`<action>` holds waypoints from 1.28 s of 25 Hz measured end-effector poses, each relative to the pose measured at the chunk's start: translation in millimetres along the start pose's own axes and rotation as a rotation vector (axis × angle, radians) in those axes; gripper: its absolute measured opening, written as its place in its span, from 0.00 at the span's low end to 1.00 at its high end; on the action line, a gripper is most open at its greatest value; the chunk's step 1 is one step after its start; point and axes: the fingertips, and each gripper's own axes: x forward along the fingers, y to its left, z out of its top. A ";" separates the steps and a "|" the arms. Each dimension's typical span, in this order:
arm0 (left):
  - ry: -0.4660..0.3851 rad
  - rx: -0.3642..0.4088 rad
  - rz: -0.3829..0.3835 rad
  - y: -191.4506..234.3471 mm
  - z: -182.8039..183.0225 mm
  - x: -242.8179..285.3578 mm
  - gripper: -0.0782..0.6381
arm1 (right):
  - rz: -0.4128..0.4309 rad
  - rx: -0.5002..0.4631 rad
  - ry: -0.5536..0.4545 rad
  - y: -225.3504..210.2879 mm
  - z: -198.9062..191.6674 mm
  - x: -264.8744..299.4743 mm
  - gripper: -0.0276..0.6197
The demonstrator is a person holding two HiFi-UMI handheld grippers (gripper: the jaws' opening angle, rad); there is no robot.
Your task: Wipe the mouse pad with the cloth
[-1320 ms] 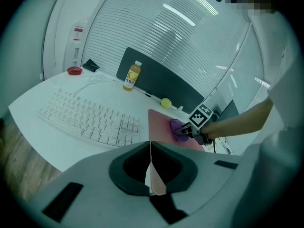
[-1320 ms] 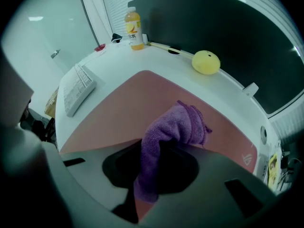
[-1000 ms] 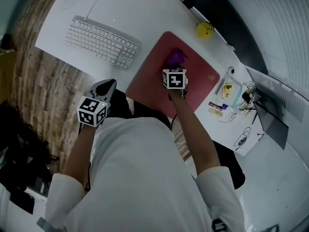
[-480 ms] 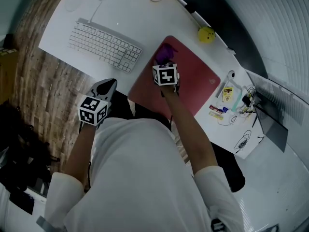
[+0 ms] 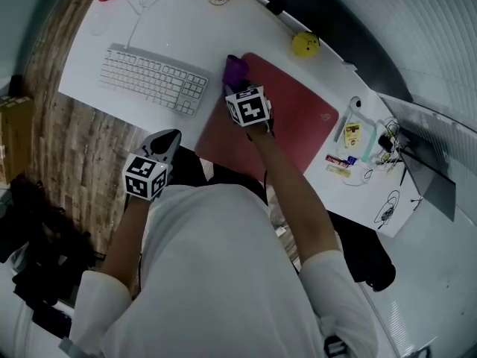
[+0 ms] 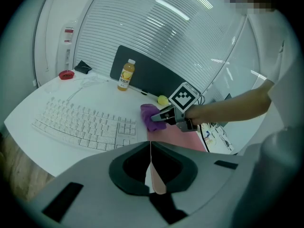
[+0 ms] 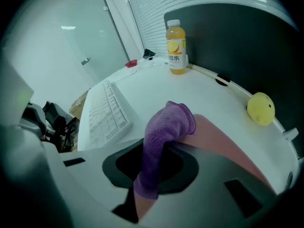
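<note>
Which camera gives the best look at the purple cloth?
The right gripper view: the cloth hangs close up, mid-picture. The head view shows only a small bit of it; the left gripper view shows it small and far.

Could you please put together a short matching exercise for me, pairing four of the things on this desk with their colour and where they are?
Things:
1. cloth
2. mouse pad
3. keyboard
4. bottle

Descriptions:
A. white, lying left of the mouse pad in the head view
B. pink, flat on the desk
C. purple, clamped in the right gripper
D. orange drink inside, standing upright at the desk's far edge

Pairs: 1-C, 2-B, 3-A, 4-D
</note>
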 end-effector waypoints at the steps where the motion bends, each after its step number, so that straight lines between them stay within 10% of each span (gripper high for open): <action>1: 0.010 0.008 -0.003 -3.9 -2.4 0.7 0.14 | -0.016 0.017 0.000 -10.6 -4.7 -0.5 0.16; 32: 0.059 0.137 -0.048 -123.6 -23.1 47.7 0.14 | -0.409 0.360 0.058 -228.4 -202.2 -126.7 0.16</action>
